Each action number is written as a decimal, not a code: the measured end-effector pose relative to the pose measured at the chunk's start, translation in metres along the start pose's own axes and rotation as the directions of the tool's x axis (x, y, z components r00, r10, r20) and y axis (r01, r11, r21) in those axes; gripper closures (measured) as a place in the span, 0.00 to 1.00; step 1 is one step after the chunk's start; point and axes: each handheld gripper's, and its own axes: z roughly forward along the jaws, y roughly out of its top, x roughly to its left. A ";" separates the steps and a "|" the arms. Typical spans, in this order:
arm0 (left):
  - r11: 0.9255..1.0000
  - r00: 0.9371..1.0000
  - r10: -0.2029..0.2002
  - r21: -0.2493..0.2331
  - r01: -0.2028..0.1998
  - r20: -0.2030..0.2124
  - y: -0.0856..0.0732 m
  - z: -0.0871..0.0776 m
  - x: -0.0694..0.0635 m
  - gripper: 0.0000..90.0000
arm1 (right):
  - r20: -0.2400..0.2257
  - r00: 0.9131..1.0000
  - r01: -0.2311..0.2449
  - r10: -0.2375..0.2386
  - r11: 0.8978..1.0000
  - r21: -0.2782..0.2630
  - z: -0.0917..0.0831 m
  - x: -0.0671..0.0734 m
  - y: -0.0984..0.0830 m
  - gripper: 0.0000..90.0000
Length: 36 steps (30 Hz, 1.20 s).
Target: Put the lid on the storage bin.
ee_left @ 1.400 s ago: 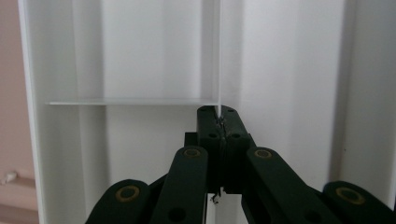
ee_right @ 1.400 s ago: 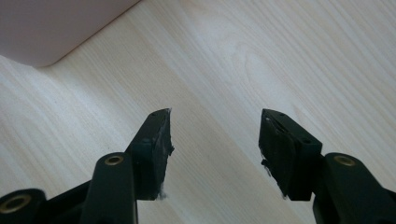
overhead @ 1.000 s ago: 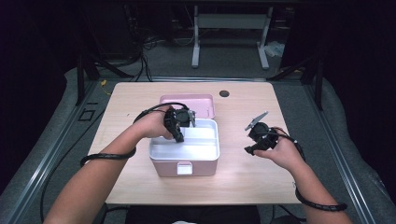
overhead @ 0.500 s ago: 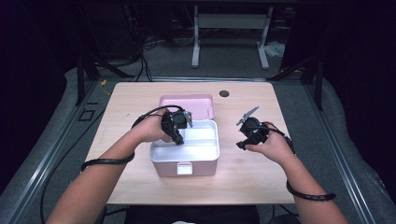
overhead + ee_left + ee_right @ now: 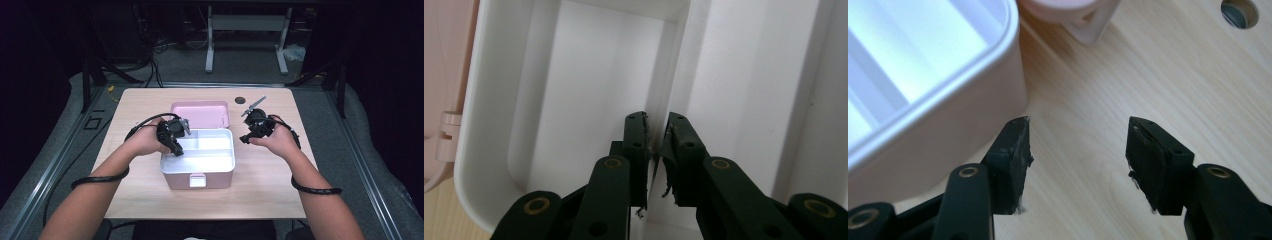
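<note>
A pink box [image 5: 197, 178] stands open at mid-table with a white partitioned tray [image 5: 210, 161] inside and its lid [image 5: 200, 114] lying flat behind. My left gripper [image 5: 175, 146] reaches into the tray's left end. In the left gripper view it [image 5: 657, 132] is shut on the thin white divider wall [image 5: 675, 65] between two compartments. My right gripper [image 5: 246, 138] hovers just off the box's right side, jaws wide open. In the right gripper view it [image 5: 1078, 145] has bare wood between its fingers, with the box's wall [image 5: 948, 130] beside the left finger.
A small round hole [image 5: 240, 100] sits in the tabletop [image 5: 280, 200] behind the right gripper; the hole [image 5: 1239, 12] is at the top right of the right gripper view. The lid's hinge [image 5: 1083, 22] is just beyond the box corner. Dark floor and stands surround the table.
My right gripper has moved left and forward, closing in on the box's right side. The left gripper has shifted only slightly at the tray.
</note>
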 end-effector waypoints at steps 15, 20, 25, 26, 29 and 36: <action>0.999 1.000 -0.026 -0.026 0.026 0.003 -0.004 0.000 0.000 0.89 | -0.023 0.985 -0.172 0.171 0.982 -0.072 0.014 -0.031 0.044 0.45; 0.999 1.000 -0.024 -0.021 0.024 -0.002 -0.004 0.000 0.000 0.88 | 0.037 0.976 -0.213 0.216 0.975 -0.066 0.035 -0.039 0.066 0.49; 0.999 0.999 -0.032 -0.040 0.032 0.002 -0.005 0.000 0.000 0.88 | 0.028 0.964 -0.261 0.264 0.962 -0.080 0.049 -0.044 0.077 0.50; 0.998 0.999 -0.036 -0.048 0.036 0.002 -0.006 0.001 -0.001 0.89 | 0.014 0.954 -0.297 0.299 0.951 -0.085 0.056 -0.048 0.082 0.50; 0.998 0.999 -0.036 -0.049 0.036 -0.001 -0.007 0.000 -0.001 0.88 | 0.017 0.930 -0.363 0.366 0.928 -0.086 0.066 -0.052 0.087 0.50; 0.998 0.999 -0.034 -0.049 0.034 0.000 -0.006 0.001 -0.001 0.89 | 0.025 0.906 -0.422 0.423 0.906 -0.026 0.093 -0.057 0.092 0.57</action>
